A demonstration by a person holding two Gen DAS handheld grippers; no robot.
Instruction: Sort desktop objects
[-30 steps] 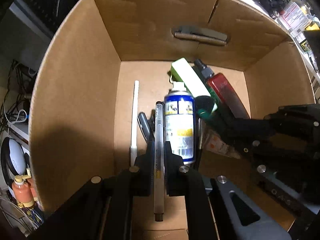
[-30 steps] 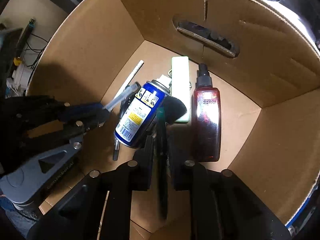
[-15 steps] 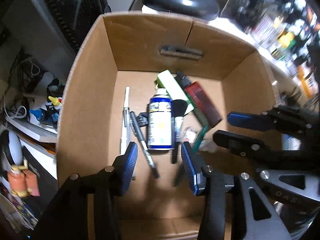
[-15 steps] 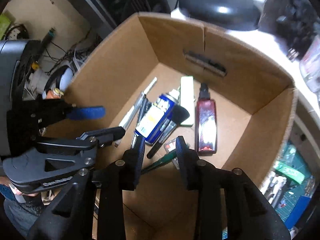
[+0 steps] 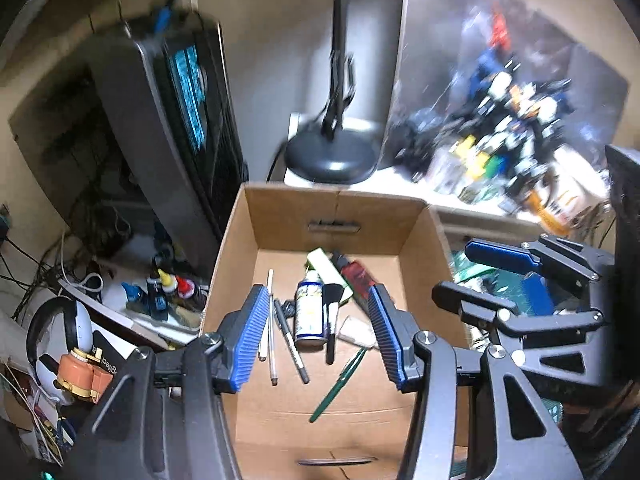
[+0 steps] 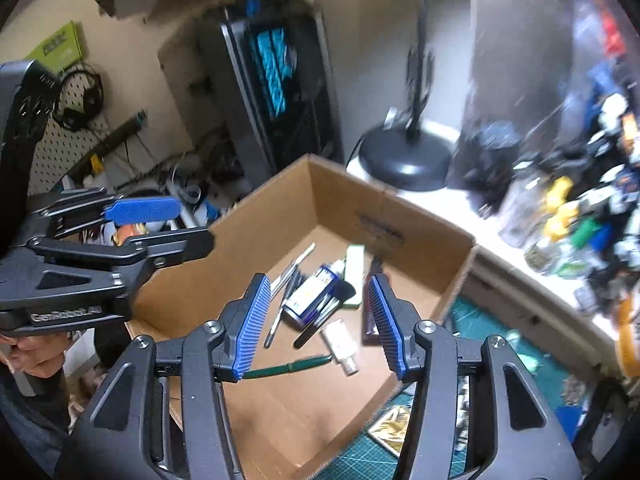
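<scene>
Cluttered surface [image 6: 472, 216] behind, messy enough that a careless swing could knock stuff off. Cardboard box [image 5: 416, 256] sits near, holding the spray can [image 5: 309, 312], red bottle [image 5: 358, 276], pens and a green pen [image 5: 338, 384] loosely, so any bump jumbles them. Left tool [image 5: 318, 336] and right tool [image 6: 316, 324] both hang above it, spread apart, holding nothing.

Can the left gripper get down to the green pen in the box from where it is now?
Probably yes. The left gripper is open above the cardboard box, and the green pen lies alone on bare floor, nothing covering it.
</scene>
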